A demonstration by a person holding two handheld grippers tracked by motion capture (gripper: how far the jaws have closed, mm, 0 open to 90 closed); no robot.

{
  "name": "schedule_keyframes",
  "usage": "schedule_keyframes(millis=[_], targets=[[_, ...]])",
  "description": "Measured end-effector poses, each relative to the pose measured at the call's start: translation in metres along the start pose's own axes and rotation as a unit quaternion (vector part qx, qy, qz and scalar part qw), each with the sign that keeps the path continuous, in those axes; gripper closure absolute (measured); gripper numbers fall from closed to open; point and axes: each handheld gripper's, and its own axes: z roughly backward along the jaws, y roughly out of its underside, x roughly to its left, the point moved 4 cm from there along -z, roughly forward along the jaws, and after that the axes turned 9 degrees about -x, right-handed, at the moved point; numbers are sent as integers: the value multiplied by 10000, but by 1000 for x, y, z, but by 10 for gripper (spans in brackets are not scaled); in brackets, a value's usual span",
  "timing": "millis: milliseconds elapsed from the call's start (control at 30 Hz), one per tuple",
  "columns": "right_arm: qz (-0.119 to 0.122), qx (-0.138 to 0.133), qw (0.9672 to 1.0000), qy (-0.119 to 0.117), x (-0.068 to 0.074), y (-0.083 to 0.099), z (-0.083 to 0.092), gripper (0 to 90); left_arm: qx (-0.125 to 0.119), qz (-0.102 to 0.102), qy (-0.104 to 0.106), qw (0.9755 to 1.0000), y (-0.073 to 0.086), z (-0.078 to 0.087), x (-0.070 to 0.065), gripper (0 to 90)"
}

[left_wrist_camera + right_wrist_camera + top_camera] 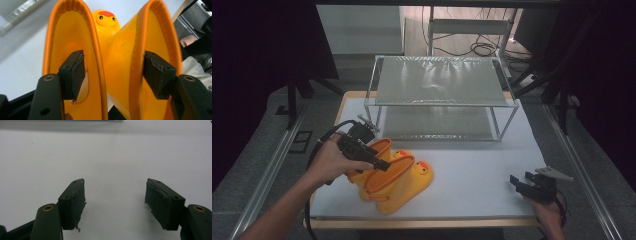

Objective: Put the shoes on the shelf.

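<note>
- My right tongs [526,183] rest low at the near right corner of the white counter [472,170], jaws spread and holding nothing; in the right gripper view there is bare counter between the pads [73,200]. Parked there, I judge, to keep out of the left hand's way.
- My left tongs [379,162] sit at the near left, over the pair of glossy yellow rubber rain boots with orange-trimmed cuffs and duck faces on the toes [399,180]. The boots lie side by side on the counter, toes pointing right and away from me.
- In the left gripper view the jaws stand spread, one pad [72,73] inside each boot opening, so the two adjoining cuff walls [117,62] lie between them. Not yet pinched. Straddling both inner walls should let one squeeze lift the pair together.
- Beyond the boots, at the far side of the counter, stands a two-tier metal-frame rack with grey mesh shelves [439,82], both shelves bare: the likely destination.
</note>
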Motion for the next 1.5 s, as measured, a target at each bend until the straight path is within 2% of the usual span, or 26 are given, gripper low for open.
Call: schedule_keyframes(millis=[67,133,267,367,400,500,600,700,900,1067,1100,1167,1233,1500], targets=[[6,16,10000,2,0,0,0,319,15,-2,-10,10000,0,-3,0,372],[3,18,10000,-4,0,0,0,320,148,-4,-77,9999,1,-9,-1,377],[17,15,10000,-6,0,1,-1,319,173,43,-134,9998,0,-14,-3,413],[25,27,10000,-8,0,1,-1,319,165,96,-219,9996,0,-15,-3,504],[24,32,10000,-11,0,1,-1,319,138,144,-291,9994,0,-16,-3,552],[19,32,10000,-10,1,1,-1,320,103,223,-316,9992,-1,-15,-3,729],[20,48,10000,-14,1,1,-1,320,78,247,-328,9991,-1,-14,-2,808],[19,47,10000,-15,0,2,-2,320,80,249,-293,9992,-3,-14,-2,815],[-19,7,10000,13,-3,1,-1,321,38,255,-34,9997,-18,-11,-3,818],[-48,-33,10000,40,-5,0,1,321,-30,82,155,9998,-32,-5,-15,818],[-75,-49,9999,47,-5,-1,1,322,-81,25,252,9996,-38,-1,-21,818],[-68,-20,10000,40,-5,-1,2,322,-120,26,303,9995,-41,0,-23,818],[-31,-35,10000,28,-5,-1,2,322,-206,-9,442,9988,-48,2,-30,817],[-49,-24,10000,25,-5,-1,2,322,-310,-151,646,9973,-66,-1,-45,817]])
